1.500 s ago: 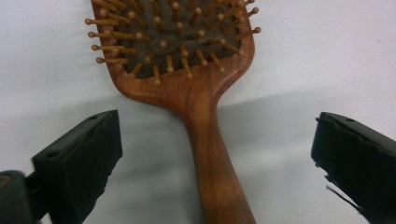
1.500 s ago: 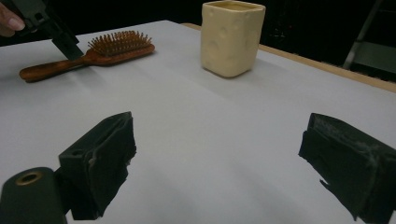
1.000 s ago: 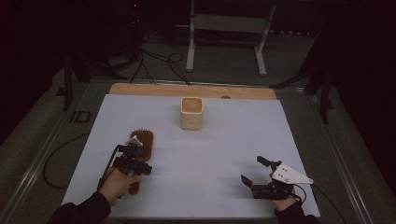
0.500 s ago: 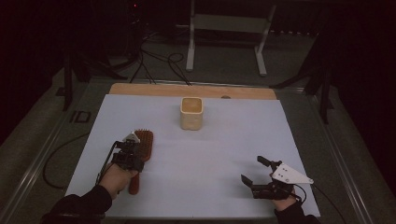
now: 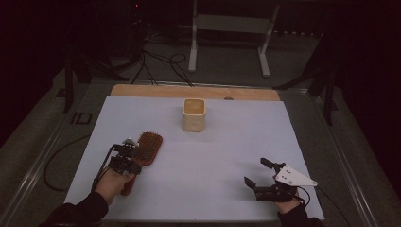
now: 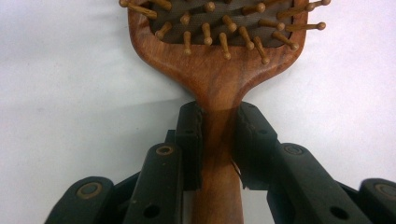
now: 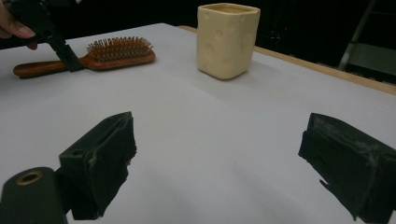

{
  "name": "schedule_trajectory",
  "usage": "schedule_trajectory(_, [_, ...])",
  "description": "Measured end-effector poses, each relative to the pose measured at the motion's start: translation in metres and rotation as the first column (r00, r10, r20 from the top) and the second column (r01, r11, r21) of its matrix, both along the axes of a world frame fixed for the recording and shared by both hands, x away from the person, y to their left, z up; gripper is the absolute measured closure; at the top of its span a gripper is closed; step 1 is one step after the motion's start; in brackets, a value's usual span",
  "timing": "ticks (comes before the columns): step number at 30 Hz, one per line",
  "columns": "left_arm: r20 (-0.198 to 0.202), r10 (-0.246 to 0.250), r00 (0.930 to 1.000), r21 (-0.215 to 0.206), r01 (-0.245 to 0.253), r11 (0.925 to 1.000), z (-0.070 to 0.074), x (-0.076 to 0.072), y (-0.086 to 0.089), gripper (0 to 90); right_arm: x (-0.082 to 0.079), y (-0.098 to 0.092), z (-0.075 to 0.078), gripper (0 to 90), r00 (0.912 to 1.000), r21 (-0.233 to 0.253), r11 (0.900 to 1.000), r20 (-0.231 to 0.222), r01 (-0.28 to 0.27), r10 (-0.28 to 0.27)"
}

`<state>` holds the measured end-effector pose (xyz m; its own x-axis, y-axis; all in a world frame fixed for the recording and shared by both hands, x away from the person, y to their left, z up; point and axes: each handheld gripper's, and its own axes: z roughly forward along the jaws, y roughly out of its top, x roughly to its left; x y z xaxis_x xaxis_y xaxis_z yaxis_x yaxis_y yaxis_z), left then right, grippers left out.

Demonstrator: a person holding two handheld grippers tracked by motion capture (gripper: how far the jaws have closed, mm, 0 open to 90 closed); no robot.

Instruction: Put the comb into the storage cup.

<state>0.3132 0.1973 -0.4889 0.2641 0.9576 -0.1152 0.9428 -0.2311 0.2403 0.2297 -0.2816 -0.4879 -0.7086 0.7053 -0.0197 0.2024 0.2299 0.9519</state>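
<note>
Your left gripper (image 5: pixel 134 153) sits on the hairbrush (image 5: pixel 144 151) handle — right gripper (image 5: pixel 261 174) gapes, cup (image 5: pixel 194 114) well ahead.

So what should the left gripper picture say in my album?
Left gripper clamps the brown wooden hairbrush by its handle on the white table.

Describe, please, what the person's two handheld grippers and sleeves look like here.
Both are black two-jaw tools. The left gripper has blocky black pads on hinged links with round rivets. The right gripper carries a grey three-cornered plate on top and wide, worn black pads. A thin black cable trails from the left one. The sleeves are dark.
</note>
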Motion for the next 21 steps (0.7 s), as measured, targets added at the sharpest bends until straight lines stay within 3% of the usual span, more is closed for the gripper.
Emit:
schedule_trajectory(3, [0.019, 0.007, 0.9998, -0.029, -0.006, 0.9996, -0.001, -0.002, 0.003, 73.6, 0.001, -0.001, 0.000, 9.4, 1.0000, 0.003, 1.000, -0.001, 0.005, -0.005])
schedule_trajectory(5, [0.034, -0.013, 0.9993, -0.028, 0.014, 0.9995, -0.001, -0.002, 0.004, 73.6, 0.000, 0.000, 0.000, 9.4, 1.0000, 0.002, 1.000, -0.001, 0.004, -0.004])
schedule_trajectory(14, [0.116, 0.005, 0.9932, -0.075, 0.004, 0.9972, 0.003, -0.002, 0.008, 73.6, 0.001, 0.000, 0.000, 9.4, 1.0000, 0.002, 1.000, -0.005, 0.005, -0.005])
schedule_trajectory(18, [0.165, -0.005, 0.9862, -0.108, 0.023, 0.9939, 0.011, -0.003, 0.006, 73.6, 0.001, 0.000, -0.001, 9.4, 1.0000, 0.003, 1.000, -0.005, 0.002, -0.002])
schedule_trajectory(21, [0.219, -0.011, 0.9756, -0.114, 0.037, 0.9928, 0.018, -0.004, 0.003, 73.6, 0.001, 0.000, 0.000, 9.4, 1.0000, 0.002, 1.000, -0.004, 0.002, -0.002])
